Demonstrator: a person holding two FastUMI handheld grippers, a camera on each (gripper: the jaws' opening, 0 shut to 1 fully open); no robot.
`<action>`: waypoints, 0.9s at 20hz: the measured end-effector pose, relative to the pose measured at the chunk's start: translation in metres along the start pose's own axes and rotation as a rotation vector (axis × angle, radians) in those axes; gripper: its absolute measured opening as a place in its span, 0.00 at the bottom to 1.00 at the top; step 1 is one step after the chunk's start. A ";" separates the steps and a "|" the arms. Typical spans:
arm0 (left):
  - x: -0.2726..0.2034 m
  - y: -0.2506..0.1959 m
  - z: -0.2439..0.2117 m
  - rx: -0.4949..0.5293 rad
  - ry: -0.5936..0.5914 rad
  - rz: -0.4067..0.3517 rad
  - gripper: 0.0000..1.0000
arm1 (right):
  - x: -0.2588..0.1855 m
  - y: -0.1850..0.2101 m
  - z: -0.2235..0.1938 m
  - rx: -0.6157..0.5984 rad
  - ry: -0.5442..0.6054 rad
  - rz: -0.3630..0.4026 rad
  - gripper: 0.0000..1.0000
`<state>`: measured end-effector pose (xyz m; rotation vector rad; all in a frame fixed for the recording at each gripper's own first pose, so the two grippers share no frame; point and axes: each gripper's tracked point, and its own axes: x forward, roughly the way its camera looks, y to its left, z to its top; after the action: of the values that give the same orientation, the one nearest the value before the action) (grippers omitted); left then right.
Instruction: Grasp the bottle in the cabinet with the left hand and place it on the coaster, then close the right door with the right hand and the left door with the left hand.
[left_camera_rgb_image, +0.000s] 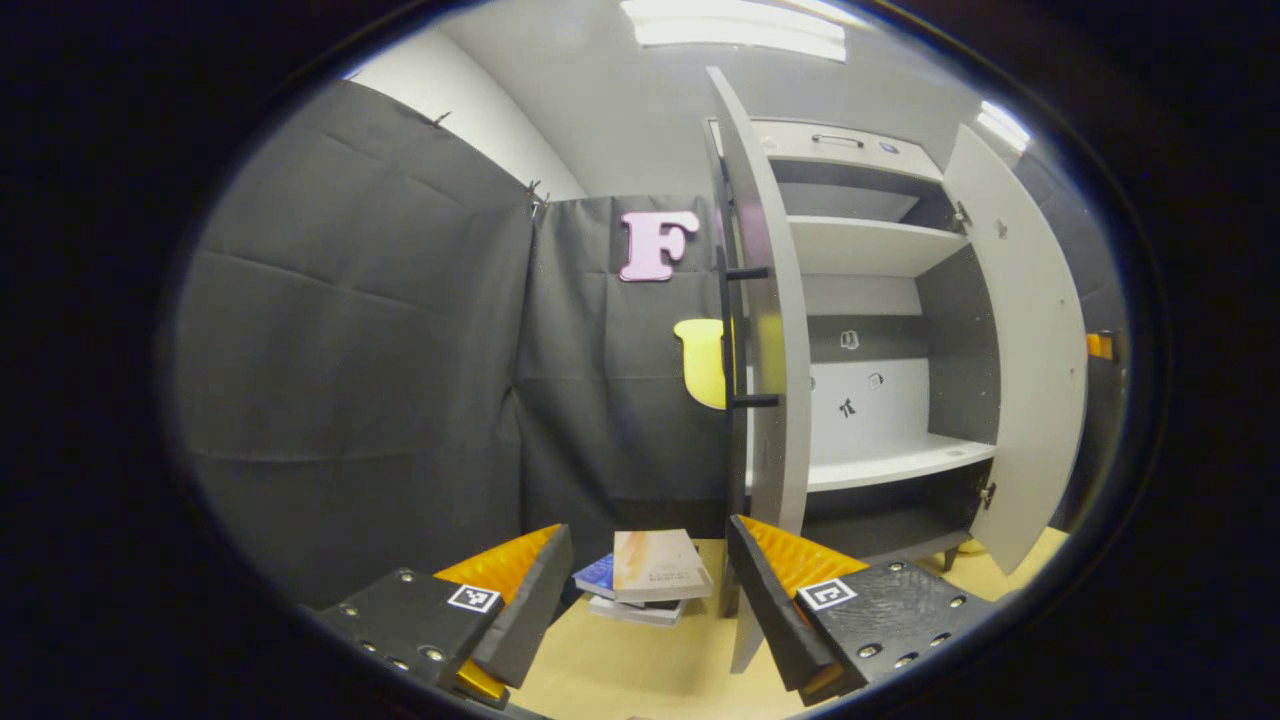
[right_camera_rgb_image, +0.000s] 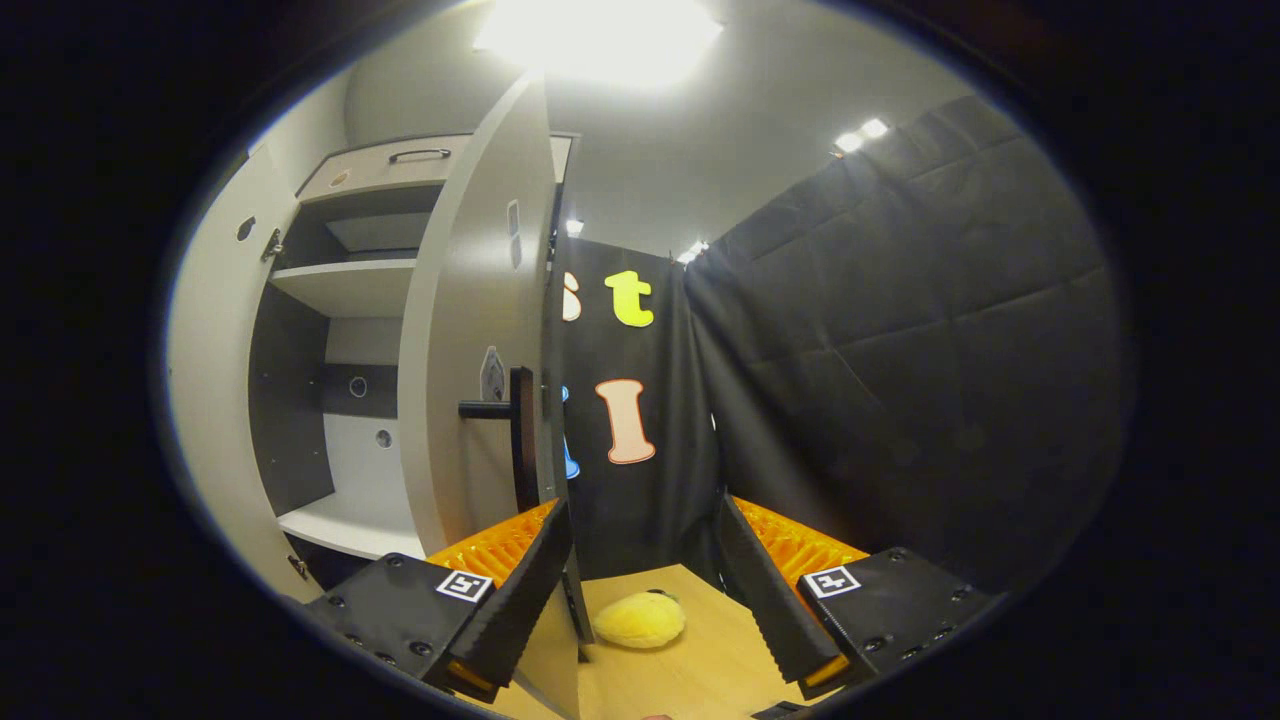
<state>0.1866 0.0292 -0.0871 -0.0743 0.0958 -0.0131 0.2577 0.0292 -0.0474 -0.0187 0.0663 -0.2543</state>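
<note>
Left gripper (left_camera_rgb_image: 640, 600) jaws wide, empty, over the counter (left_camera_rgb_image: 640, 670); books (left_camera_rgb_image: 650, 578) at 12. Right gripper (right_camera_rgb_image: 645, 590) jaws wide, empty; yellow toy (right_camera_rgb_image: 640, 620) between. Cabinet (left_camera_rgb_image: 880, 400) beyond, both doors open: left door (left_camera_rgb_image: 775, 330), right door (right_camera_rgb_image: 485, 330). Shelves look bare; can't tell where the bottle or coaster is. Door closing left.

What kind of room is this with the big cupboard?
Probably a test booth made up like a bit of a home, not a real room. Black cloth walls hang behind a grey cabinet with both doors open, and a stack of books and a yellow plush toy lie on the wooden tabletop.
</note>
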 end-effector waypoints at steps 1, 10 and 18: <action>0.000 0.000 -0.002 0.000 0.000 0.000 0.92 | -0.002 0.005 0.000 0.001 -0.001 0.008 0.97; -0.009 0.029 -0.011 -0.004 0.009 0.030 0.92 | -0.011 0.078 -0.004 -0.008 0.025 0.186 0.97; -0.031 0.070 -0.009 0.016 0.015 0.100 0.92 | -0.003 0.136 -0.022 0.019 0.084 0.295 0.92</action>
<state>0.1550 0.0990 -0.0987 -0.0532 0.1146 0.0855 0.2873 0.1615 -0.0726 0.0204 0.1485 0.0391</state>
